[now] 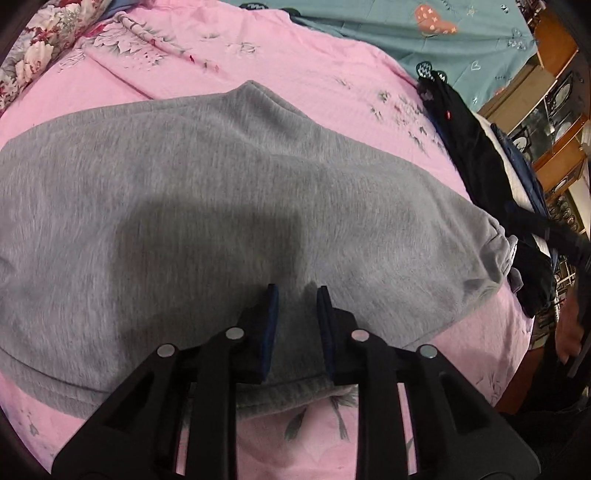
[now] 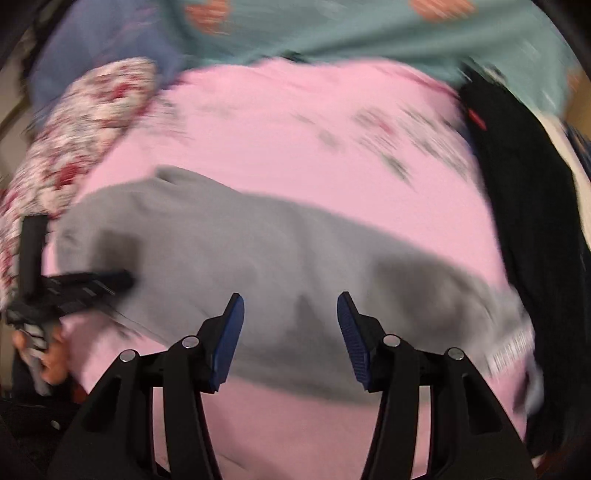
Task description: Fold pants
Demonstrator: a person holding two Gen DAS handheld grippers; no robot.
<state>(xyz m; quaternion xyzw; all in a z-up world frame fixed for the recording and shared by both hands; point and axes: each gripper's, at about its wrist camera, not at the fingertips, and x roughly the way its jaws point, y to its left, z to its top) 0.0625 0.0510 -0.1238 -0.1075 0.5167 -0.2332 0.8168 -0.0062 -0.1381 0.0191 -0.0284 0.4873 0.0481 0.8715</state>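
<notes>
The grey sweatpants (image 1: 207,206) lie spread across the pink bedsheet (image 1: 258,59), with the waistband end at the right. My left gripper (image 1: 297,291) hovers over the near edge of the pants, its jaws a narrow gap apart with nothing between them. In the blurred right wrist view the pants (image 2: 258,251) lie across the middle. My right gripper (image 2: 290,299) is open and empty above their near edge. The left gripper (image 2: 88,282) shows at the far left over the pants' left end.
A pile of black and dark clothes (image 1: 491,173) lies along the right side of the bed. A teal blanket (image 1: 424,33) is at the back. A floral pillow (image 1: 40,51) is at the back left. Wooden shelves (image 1: 554,110) stand to the right.
</notes>
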